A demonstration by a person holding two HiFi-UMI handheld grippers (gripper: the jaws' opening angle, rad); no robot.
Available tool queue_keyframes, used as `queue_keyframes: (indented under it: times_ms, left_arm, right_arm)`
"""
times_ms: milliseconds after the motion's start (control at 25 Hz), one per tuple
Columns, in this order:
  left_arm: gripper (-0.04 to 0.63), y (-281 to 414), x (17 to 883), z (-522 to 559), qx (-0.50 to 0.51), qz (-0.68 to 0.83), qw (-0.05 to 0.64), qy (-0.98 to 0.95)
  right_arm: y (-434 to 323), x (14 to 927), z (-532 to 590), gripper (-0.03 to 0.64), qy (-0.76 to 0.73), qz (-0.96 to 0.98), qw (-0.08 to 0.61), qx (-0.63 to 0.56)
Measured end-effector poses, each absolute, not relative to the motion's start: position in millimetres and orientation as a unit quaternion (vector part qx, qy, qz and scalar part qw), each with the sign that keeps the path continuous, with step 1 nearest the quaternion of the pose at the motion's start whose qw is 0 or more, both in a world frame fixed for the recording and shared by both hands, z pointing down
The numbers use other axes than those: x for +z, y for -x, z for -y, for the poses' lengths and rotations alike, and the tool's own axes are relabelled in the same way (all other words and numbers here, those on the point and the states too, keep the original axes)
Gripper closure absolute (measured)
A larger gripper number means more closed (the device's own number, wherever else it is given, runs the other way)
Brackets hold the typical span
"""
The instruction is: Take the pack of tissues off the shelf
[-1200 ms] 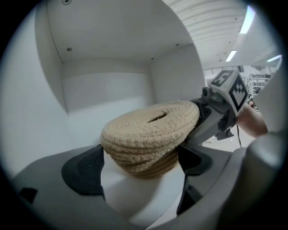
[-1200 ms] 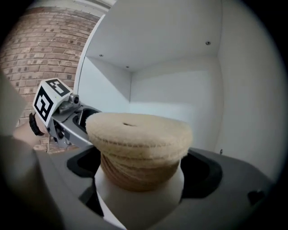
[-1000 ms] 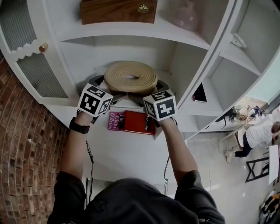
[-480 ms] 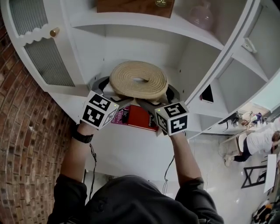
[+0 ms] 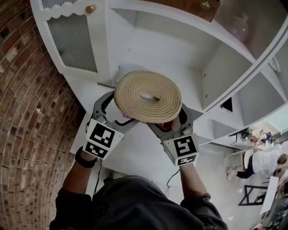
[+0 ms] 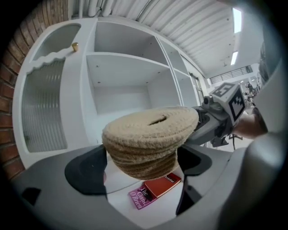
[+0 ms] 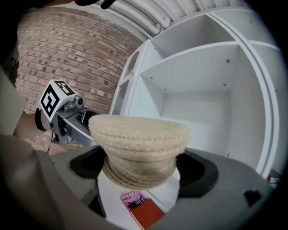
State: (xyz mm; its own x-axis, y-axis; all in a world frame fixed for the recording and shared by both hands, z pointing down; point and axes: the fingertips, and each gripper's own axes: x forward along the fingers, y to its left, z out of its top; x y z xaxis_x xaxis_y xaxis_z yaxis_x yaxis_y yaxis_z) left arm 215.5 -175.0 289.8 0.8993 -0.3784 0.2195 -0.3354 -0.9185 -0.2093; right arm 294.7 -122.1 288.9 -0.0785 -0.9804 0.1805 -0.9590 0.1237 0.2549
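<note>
The tissue holder (image 5: 147,95) is a round, tan woven-rope container with a slit in its lid. It hangs in the air in front of the white shelf (image 5: 171,67), held from both sides. My left gripper (image 5: 112,114) grips its left flank and my right gripper (image 5: 175,123) grips its right flank. In the left gripper view the holder (image 6: 148,143) fills the gap between the wide-set jaws of the left gripper (image 6: 141,166). The right gripper view shows the same holder (image 7: 139,148) pinched in the right gripper (image 7: 141,170).
A red book (image 6: 164,185) and a pink book (image 6: 141,197) lie on the white counter beneath the holder. A cabinet door with a gold knob (image 5: 90,8) stands at the left, beside a brick wall (image 5: 22,112). A wooden box (image 5: 198,5) and pink vase (image 5: 238,27) sit on the upper shelf.
Both grippers have lifted the woven holder off the shelf and drawn it toward me. It now covers most of the books below.
</note>
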Motion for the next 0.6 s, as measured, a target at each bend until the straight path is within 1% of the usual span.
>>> queue_keyframes:
  times_ms: [320,480,600]
  left_arm:
    - [0.104,-136.6,321.0,164.7,-0.115,-0.248,0.071,0.959]
    - [0.104,-95.8,344.0,169.9,-0.127,-0.287,0.074,0.947]
    - [0.104,-66.9,369.8,181.4,-0.138,-0.314,0.061,0.937]
  right_arm:
    - [-219.5,313.1,121.1,0.112,-0.61,0.768,0.173,-0.093]
    - [-183.8,339.2,131.7,0.112,-0.576,0.793,0.177,-0.089]
    - [-157.2,364.8,148.7,0.112,-0.55,0.812,0.178,-0.08]
